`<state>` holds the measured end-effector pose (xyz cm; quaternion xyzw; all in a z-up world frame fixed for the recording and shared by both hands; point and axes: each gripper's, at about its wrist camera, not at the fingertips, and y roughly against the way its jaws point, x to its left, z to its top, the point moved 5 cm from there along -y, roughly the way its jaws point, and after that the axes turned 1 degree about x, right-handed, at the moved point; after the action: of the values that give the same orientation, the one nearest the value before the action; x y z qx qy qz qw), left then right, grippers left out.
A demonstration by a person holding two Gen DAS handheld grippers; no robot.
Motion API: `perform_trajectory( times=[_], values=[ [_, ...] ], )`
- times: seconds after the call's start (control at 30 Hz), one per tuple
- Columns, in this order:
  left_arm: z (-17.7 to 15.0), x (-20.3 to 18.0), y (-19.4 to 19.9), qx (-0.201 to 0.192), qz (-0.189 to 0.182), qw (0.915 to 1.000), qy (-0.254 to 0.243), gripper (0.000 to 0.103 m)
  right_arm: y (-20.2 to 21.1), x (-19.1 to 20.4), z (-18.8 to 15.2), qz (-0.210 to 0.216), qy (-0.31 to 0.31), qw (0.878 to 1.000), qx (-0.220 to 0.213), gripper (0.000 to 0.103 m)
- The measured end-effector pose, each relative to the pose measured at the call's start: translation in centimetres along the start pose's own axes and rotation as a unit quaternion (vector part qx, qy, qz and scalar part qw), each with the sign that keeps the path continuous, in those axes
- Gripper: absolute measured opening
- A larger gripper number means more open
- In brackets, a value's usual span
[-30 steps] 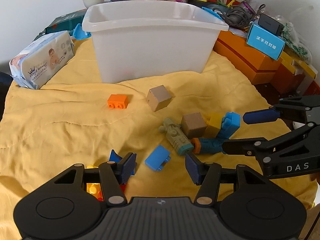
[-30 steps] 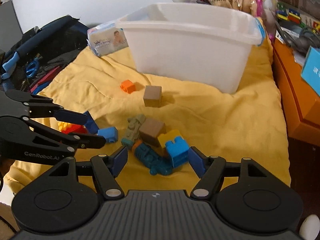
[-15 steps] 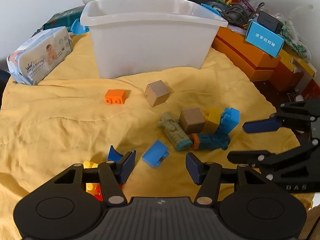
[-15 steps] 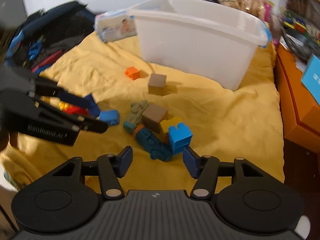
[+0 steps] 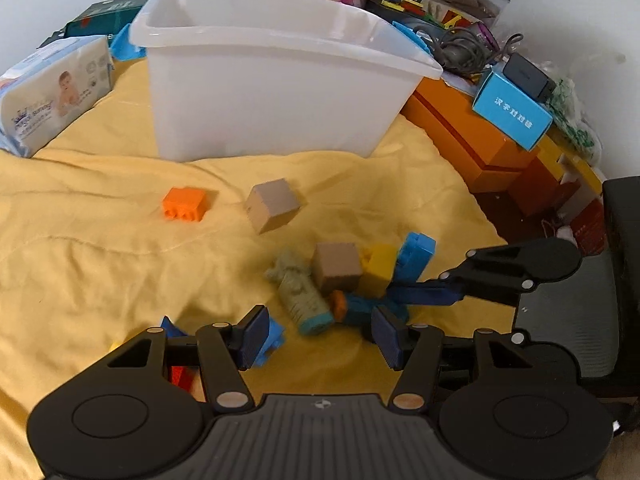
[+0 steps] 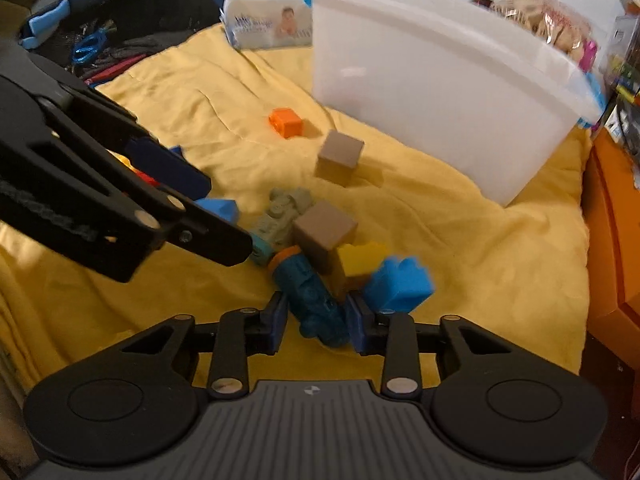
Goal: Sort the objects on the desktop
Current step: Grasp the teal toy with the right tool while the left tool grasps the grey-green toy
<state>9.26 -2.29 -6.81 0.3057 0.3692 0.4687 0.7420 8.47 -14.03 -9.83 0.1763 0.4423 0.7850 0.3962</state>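
Observation:
A pile of toys lies on the yellow cloth (image 5: 100,248): a teal toy figure with an orange end (image 6: 316,300), a grey-green toy figure (image 5: 300,292), a brown cube (image 5: 336,266), a yellow brick (image 5: 378,264) and a blue brick (image 5: 414,254). My right gripper (image 6: 318,322) has its pads on both sides of the teal figure, touching or nearly so. My left gripper (image 5: 320,334) is open and empty just before the grey-green figure. A second brown cube (image 5: 272,210) and an orange brick (image 5: 186,204) lie farther back. A white bin (image 5: 272,80) stands behind.
A small blue brick (image 5: 268,340) and red and yellow bricks (image 5: 180,376) lie by my left finger. A wipes pack (image 5: 52,96) is at the back left. Orange boxes (image 5: 472,136) and clutter line the right. A dark bag (image 6: 120,20) lies at the left edge.
My right gripper has moved forward and down onto the pile and narrowed around the teal figure. My left gripper has moved forward toward the grey-green figure and stays open.

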Motion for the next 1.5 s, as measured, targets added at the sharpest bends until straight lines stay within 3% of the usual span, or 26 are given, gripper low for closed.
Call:
perform_trajectory(
  times=[0.1,0.23,0.3,0.33,0.43,0.6,0.7,0.77,0.87,1.17,1.27,1.5],
  values=[
    [0.6,0.3,-1.5,0.012,0.017,0.9997,0.014,0.06,-0.1,-0.7,0.3,0.013,-0.032,0.999,0.004,0.031],
    [1.2,0.7,-3.2,0.022,0.028,0.9989,0.029,0.056,1.5,-0.9,-0.2,-0.006,-0.026,1.0,0.006,0.028],
    [1.3,0.9,-4.1,0.04,0.026,0.9984,0.032,0.037,2.4,-1.5,-0.9,-0.004,-0.047,0.999,0.004,0.027],
    [1.2,0.9,-4.6,0.047,0.025,0.9981,0.032,0.037,2.8,-1.7,-1.2,-0.003,-0.057,0.998,0.006,0.027],
    [0.9,0.2,-4.6,0.053,0.021,0.9984,-0.001,0.034,3.7,-2.0,-2.4,-0.008,-0.069,0.997,0.016,0.026],
    [-2.0,-1.4,-2.5,0.097,-0.012,0.9932,-0.062,0.03,4.6,-2.0,-3.4,-0.008,-0.077,0.997,0.03,0.026],
    [-4.1,-2.0,-1.5,0.11,0.0,0.9895,-0.094,0.028,4.4,-1.8,-3.9,0.016,-0.087,0.995,0.034,0.027],
    [-4.8,-2.2,-1.2,0.102,0.007,0.9892,-0.105,0.029,4.1,-1.6,-3.9,0.023,-0.09,0.995,0.038,0.032],
    [-4.8,-2.0,-1.1,0.093,0.008,0.9923,-0.081,0.035,3.9,-1.5,-3.8,0.018,-0.085,0.996,0.031,0.043],
    [-4.4,-2.4,-1.6,0.073,0.02,0.9943,-0.076,0.035,3.0,-1.5,-4.9,0.033,-0.096,0.994,0.043,0.043],
    [-4.5,-2.8,-1.6,0.065,0.036,0.9922,-0.1,0.029,2.9,-1.6,-5.1,0.035,-0.102,0.993,0.039,0.038],
    [-2.5,-2.9,0.2,0.028,0.041,0.9921,-0.115,0.029,4.2,-2.1,-4.2,0.014,-0.095,0.995,0.017,0.038]
  ],
)
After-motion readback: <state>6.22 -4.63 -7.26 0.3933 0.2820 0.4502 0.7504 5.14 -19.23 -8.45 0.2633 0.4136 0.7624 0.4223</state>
